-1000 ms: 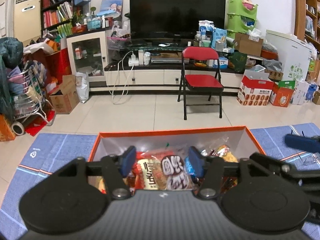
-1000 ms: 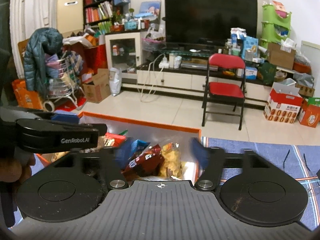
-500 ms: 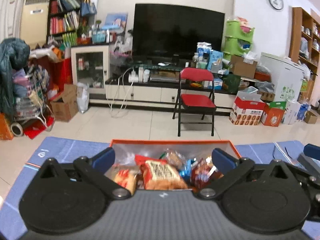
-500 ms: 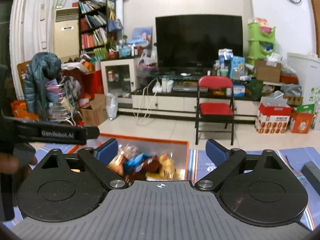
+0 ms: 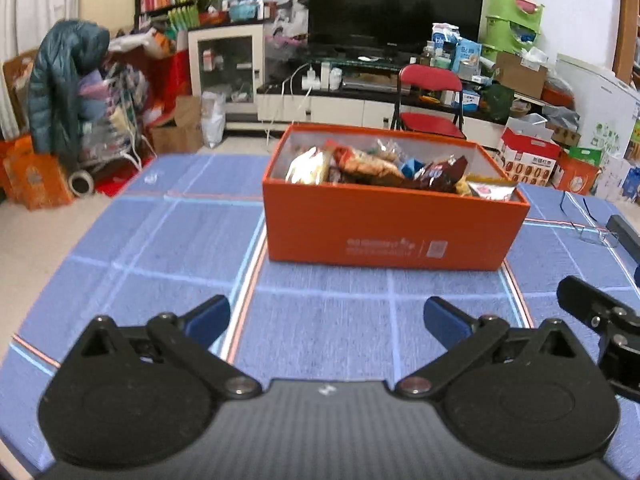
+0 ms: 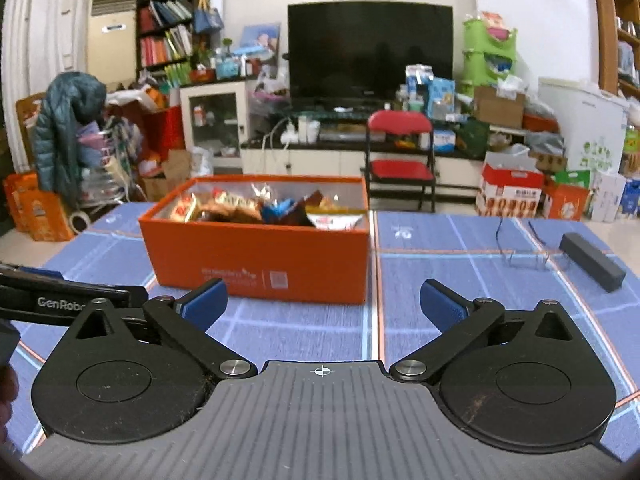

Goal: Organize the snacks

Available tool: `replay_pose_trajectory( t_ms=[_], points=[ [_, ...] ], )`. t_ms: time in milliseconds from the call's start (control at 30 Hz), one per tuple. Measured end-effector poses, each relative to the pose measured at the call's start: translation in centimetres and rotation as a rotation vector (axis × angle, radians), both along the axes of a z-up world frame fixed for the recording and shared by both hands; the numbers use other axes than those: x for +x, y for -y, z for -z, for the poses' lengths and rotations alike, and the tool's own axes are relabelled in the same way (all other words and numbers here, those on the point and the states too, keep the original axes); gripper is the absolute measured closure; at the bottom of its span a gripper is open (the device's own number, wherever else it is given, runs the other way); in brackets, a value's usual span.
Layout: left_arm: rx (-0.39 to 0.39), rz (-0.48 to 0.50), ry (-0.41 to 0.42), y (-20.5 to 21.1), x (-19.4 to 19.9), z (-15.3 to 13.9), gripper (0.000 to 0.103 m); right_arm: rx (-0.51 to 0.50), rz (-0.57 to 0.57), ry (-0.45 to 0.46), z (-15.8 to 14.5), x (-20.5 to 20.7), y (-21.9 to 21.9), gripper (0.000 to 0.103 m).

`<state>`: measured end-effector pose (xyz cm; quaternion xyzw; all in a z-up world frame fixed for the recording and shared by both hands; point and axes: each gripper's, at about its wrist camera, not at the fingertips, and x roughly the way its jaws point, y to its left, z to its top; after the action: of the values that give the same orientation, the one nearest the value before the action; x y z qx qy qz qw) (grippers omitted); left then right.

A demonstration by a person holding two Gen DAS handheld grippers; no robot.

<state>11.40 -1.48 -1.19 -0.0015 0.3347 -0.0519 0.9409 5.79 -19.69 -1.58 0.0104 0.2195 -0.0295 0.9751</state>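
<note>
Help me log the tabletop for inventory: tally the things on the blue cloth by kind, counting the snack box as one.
Orange snack box: 1
Dark rectangular block: 1
Pair of eyeglasses: 1
Total: 3

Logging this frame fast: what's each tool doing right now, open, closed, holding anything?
Left tool: open, holding nothing, short of the orange box.
Right tool: open, holding nothing.

A blue mat (image 6: 460, 248) covers the near floor. On it, to the right, a dark bar (image 6: 591, 261) lies just beside wire glasses (image 6: 520, 254). Beyond the mat stands a red chair (image 6: 401, 160), with a TV (image 6: 370, 50) behind it.
</note>
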Motion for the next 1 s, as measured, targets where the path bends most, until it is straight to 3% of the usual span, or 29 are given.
replay_pose_trajectory(
  t_ms=[200,333,533,767,1000],
  points=[
    [0.059,0.007,0.01,0.8,0.9,0.3,0.001,-0.095,0.03,0.033,-1.8,1.5,-2.4,0.008],
    [0.081,0.001,0.017,0.4,1.3,0.3,0.001,-0.072,0.032,0.031,-3.2,3.1,-3.3,0.007],
    [0.072,-0.048,0.004,-1.4,1.5,0.3,0.001,-0.05,0.043,-0.04,-2.3,4.3,-4.1,0.007],
    [0.067,-0.059,0.036,-1.4,1.1,-0.2,0.001,0.039,0.092,-0.031,-1.6,3.6,-3.4,0.007],
    [0.132,-0.082,0.052,-0.8,1.6,-0.2,0.001,0.036,0.079,-0.026,-1.2,4.3,-4.6,0.007]
  ],
)
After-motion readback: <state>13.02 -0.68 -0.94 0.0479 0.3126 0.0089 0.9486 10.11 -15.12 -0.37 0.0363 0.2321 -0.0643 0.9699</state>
